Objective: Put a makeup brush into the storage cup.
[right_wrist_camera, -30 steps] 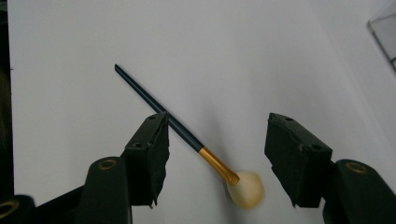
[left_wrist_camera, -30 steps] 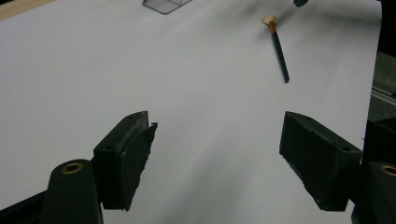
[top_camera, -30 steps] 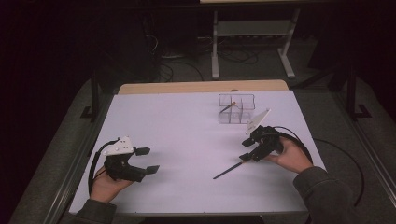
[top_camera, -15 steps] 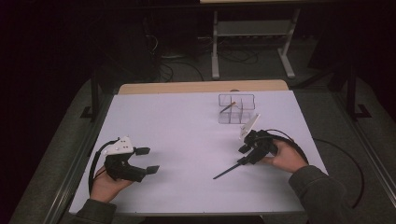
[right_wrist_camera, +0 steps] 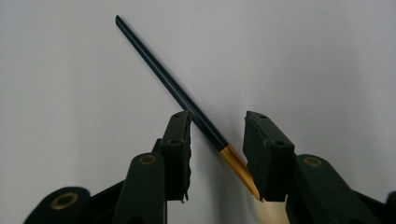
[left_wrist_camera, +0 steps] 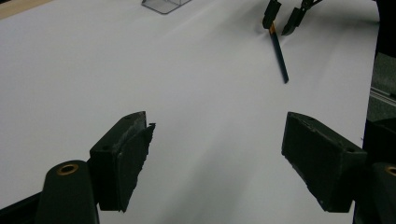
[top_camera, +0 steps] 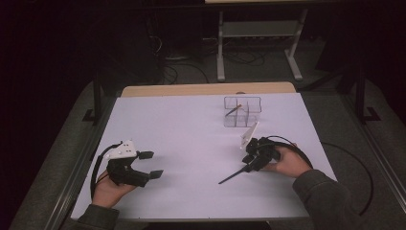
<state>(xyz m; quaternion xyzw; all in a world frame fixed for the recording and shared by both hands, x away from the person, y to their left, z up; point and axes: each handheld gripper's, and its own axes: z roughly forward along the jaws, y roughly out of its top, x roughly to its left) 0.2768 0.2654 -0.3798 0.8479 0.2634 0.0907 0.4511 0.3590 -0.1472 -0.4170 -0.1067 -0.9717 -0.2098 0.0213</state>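
White table point(top_camera: 191, 124) — one pencil point(top_camera: 233, 176) between closing right tongs point(top_camera: 250, 160), left tongs point(top_camera: 151, 165) apart.

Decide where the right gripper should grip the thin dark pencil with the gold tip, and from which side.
Grip the thin dark pencil on its shaft just behind the gold tip, coming straight down from above: it lies flat on the white table, and the right gripper already straddles it crosswise there.

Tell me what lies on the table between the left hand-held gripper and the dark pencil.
Nothing: the left gripper view shows bare white table from the left hand-held gripper up to the pencil. The high view shows the same empty stretch.
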